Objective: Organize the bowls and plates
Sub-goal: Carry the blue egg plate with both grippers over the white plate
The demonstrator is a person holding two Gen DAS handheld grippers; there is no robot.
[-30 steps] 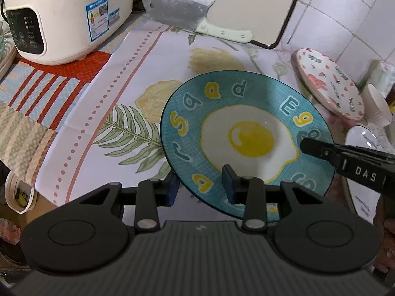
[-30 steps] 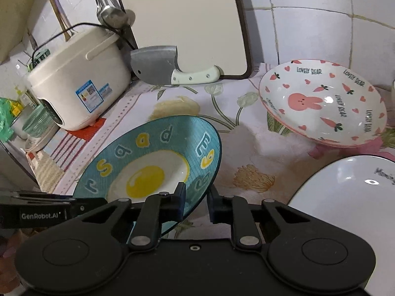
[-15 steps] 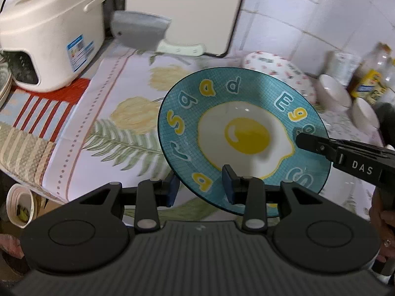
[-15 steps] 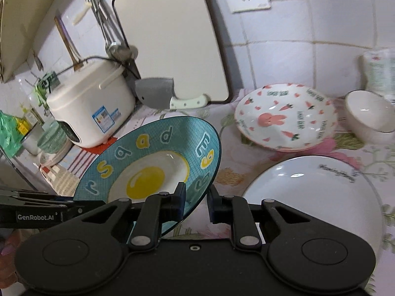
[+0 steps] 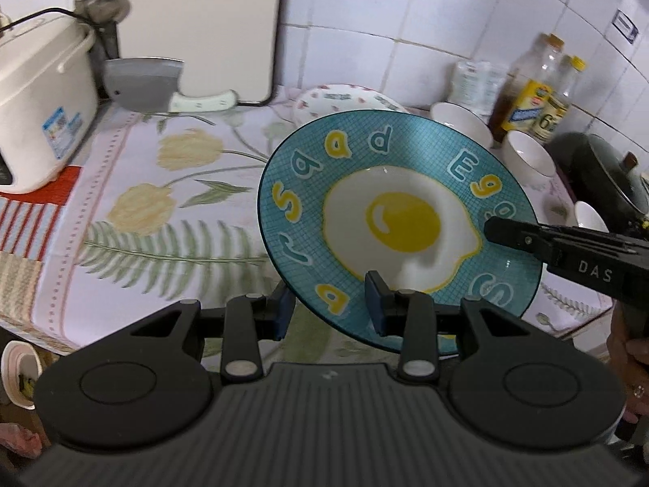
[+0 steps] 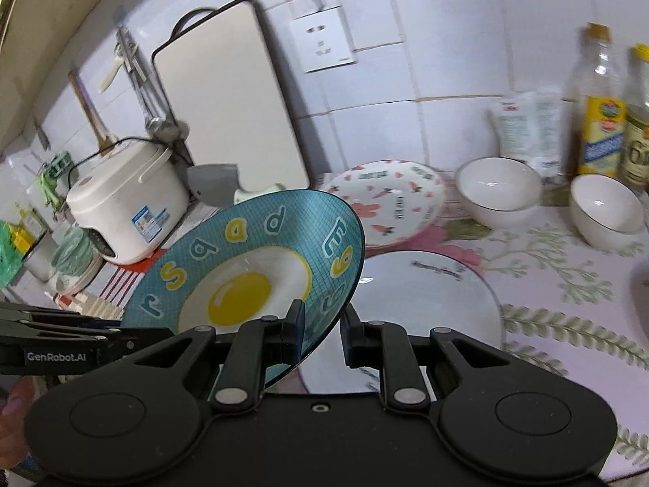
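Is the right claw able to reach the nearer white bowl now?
Probably not yet: the right claw is shut on the blue egg plate; otherwise the path to the white bowl looks free.

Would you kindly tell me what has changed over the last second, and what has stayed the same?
The blue egg plate, clamped at its rim by both the left gripper and the right gripper, has been lifted higher off the floral cloth and carried rightward, so the white plate and two white bowls have come into view. Both grips stayed the same, and the rice cooker and cleaver remained in place.
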